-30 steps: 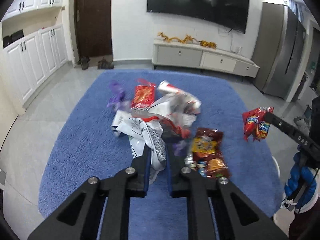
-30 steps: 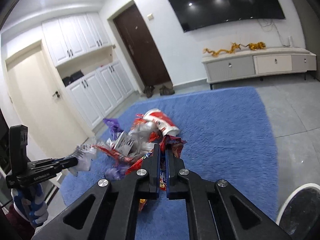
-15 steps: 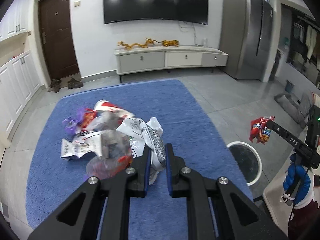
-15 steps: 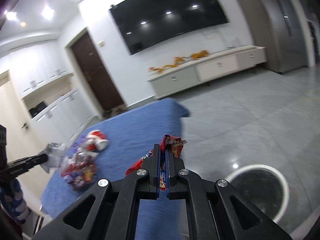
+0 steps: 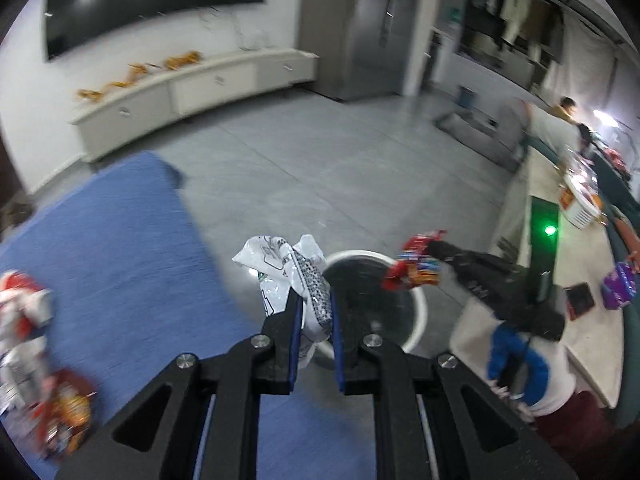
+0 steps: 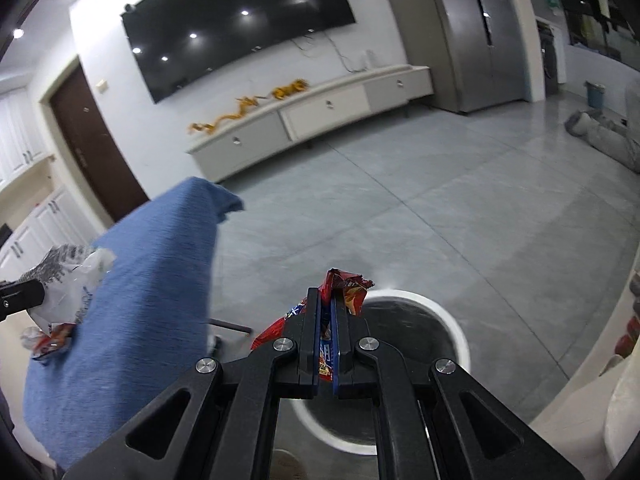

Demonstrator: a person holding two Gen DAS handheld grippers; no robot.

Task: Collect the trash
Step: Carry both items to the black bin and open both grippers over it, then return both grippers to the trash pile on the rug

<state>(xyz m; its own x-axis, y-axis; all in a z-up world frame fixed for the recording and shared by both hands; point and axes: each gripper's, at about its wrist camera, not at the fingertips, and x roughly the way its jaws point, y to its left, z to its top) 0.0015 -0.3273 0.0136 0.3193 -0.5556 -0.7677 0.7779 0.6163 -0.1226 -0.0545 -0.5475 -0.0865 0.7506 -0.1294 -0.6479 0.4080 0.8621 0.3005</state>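
Two grippers over white-rimmed bin (image 6: 460,344): left gripper (image 5: 314,308) jaws clamped on white plastic bag (image 5: 288,268); right gripper (image 6: 328,312) jaws clamped on red snack wrapper (image 6: 346,286), print blurred.

place: home living room | signs: wall TV (image 6: 240,28); low media cabinet (image 6: 312,120); blue rug (image 6: 132,300); fridge (image 6: 476,32)

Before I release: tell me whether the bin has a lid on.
No lid: the white-rimmed bin gapes open, its dark inside showing below the red wrapper.
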